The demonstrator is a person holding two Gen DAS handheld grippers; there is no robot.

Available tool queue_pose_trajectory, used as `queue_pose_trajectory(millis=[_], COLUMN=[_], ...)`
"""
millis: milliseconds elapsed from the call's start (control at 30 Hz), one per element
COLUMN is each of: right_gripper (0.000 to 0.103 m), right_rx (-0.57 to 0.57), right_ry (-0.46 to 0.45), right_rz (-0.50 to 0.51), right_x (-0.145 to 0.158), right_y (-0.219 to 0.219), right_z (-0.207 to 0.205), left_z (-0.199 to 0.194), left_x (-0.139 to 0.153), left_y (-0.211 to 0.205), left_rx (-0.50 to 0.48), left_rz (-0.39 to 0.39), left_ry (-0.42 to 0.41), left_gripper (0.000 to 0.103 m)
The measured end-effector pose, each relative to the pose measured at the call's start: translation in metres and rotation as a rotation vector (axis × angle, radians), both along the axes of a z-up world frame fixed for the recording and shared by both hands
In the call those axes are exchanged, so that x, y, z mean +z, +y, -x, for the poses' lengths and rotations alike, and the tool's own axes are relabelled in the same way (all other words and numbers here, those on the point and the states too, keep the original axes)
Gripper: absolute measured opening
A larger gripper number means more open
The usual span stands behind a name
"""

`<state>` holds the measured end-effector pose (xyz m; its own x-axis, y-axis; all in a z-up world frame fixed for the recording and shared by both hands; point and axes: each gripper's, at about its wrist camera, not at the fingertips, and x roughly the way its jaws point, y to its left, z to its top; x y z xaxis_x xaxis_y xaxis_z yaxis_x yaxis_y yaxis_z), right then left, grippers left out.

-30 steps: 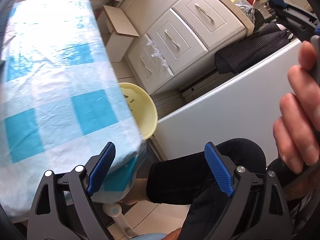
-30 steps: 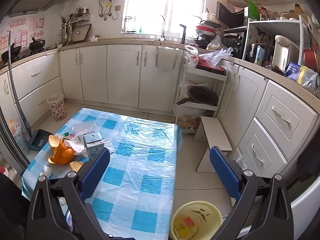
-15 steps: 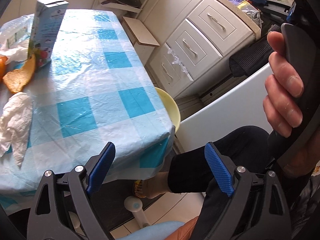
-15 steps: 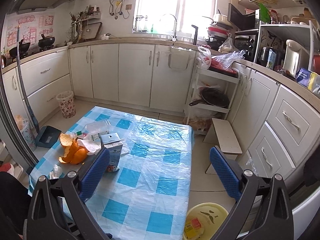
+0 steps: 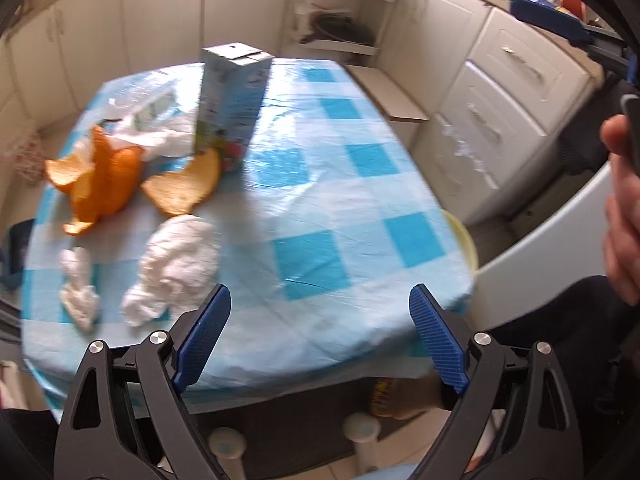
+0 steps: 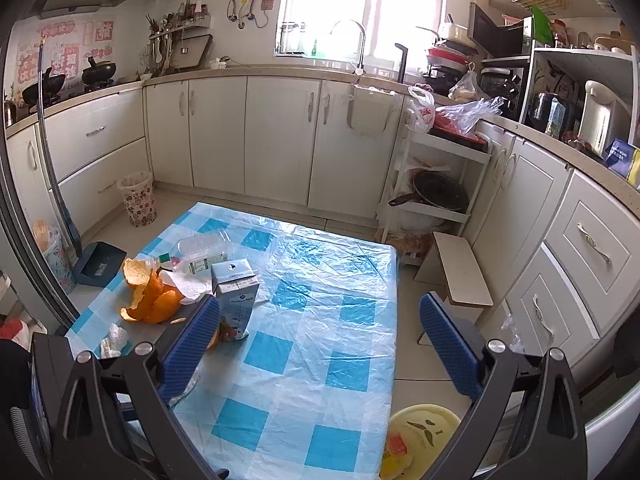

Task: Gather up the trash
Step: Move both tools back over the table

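The left gripper (image 5: 320, 340) hangs just off the near edge of the low counter covered in a blue-and-white checked plastic cloth (image 5: 320, 208), its fingers spread wide and holding nothing. The right gripper (image 6: 320, 344) sits higher and further back, its fingers equally apart and empty.

The trash lies in the counter's left half. Nearest is a crumpled white tissue wad (image 5: 176, 268), just ahead and left of the left gripper's left finger, its long axis running roughly away from the gripper. Left of it lies a smaller twisted white tissue (image 5: 78, 288). Beyond lie curled orange peel pieces (image 5: 104, 180), an upright blue-and-white drink carton (image 5: 232, 108) and a clear plastic bottle on its side (image 6: 200, 254).

The left gripper is plainly nearer, so a short shift left and forward would likely bracket the wad. A pale yellow plastic bin (image 6: 420, 436) stands on the floor by the counter's right corner.
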<state>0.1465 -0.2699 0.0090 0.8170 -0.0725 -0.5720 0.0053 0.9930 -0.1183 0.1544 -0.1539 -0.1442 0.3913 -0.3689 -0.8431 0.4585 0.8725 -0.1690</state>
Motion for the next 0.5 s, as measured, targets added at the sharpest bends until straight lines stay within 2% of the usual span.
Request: queue_pose_trajectory(millis=[133, 500], right_gripper=[0.096, 0.096], right_rx=[-0.005, -0.012], right_ry=[0.017, 0.106], right_rz=[-0.007, -0.084], right_x=[-0.007, -0.032], right_y=[0.001, 0.001], right_z=[-0.006, -0.033], left_z=[-0.006, -0.021], left_x=[-0.007, -0.024], left_y=[0.006, 0.018], left_rx=[0.046, 0.129], left_rz=[-0.075, -0.161], left_ry=[-0.019, -0.01], left_gripper=[0.087, 0.087])
